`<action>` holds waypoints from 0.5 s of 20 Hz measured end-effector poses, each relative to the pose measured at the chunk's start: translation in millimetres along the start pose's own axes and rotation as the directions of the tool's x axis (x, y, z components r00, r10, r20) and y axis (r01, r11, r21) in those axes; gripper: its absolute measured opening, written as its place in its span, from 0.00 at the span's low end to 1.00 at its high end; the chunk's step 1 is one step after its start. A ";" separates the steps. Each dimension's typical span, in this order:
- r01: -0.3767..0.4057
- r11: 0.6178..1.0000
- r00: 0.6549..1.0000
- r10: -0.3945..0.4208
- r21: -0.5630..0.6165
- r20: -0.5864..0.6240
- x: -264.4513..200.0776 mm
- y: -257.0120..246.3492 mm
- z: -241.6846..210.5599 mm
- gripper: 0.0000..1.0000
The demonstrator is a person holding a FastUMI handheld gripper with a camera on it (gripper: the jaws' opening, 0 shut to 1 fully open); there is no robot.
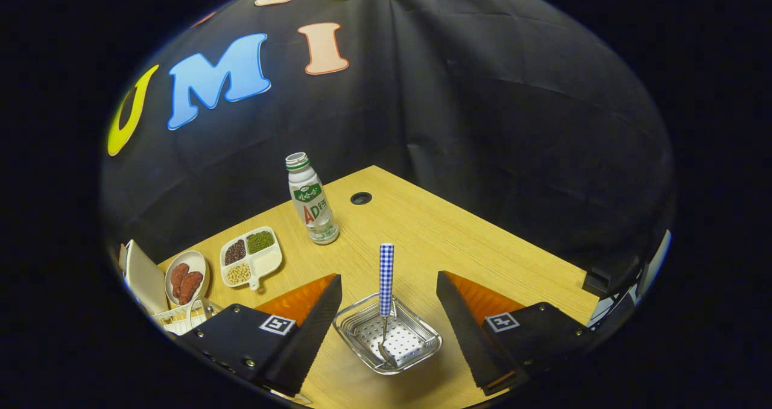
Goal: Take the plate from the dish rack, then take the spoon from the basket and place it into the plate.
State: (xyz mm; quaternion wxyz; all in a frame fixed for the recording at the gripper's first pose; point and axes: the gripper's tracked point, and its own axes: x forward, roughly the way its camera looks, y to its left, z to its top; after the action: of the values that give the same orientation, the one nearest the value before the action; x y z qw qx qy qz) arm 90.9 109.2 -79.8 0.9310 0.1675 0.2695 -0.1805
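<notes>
The gripper (389, 330) hangs with its fingers spread wide apart, clamped on nothing. Between them sits the metal basket (356, 330) on the wooden table (482, 258), the spoon (386, 294) standing in it, bowl down, checked handle leaning up past the fingertips. Off to the left, the dish rack (181, 320) holds a plate (188, 277). Beyond stand a divided dish (251, 257) and a bottle (311, 199).
</notes>
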 end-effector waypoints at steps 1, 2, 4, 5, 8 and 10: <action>0.003 1.000 1.000 -0.003 0.002 -0.007 6.8 0.1 -0.2 0.99; 0.009 1.000 1.000 -0.009 0.000 -0.012 13.2 -0.5 0.8 0.98; 0.013 1.000 1.000 -0.013 -0.002 -0.026 25.5 -0.6 0.2 0.98; 0.016 1.000 0.999 -0.016 0.000 -0.031 30.8 -0.5 0.7 0.98; 0.012 1.000 0.999 -0.012 0.007 -0.052 41.4 0.8 -5.1 0.95; 0.016 1.000 0.998 -0.016 0.008 -0.063 46.1 -0.8 -8.6 0.86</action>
State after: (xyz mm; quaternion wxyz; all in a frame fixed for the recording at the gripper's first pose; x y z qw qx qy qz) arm 123.1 100.7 -112.8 0.9198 0.1750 0.2991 -0.1839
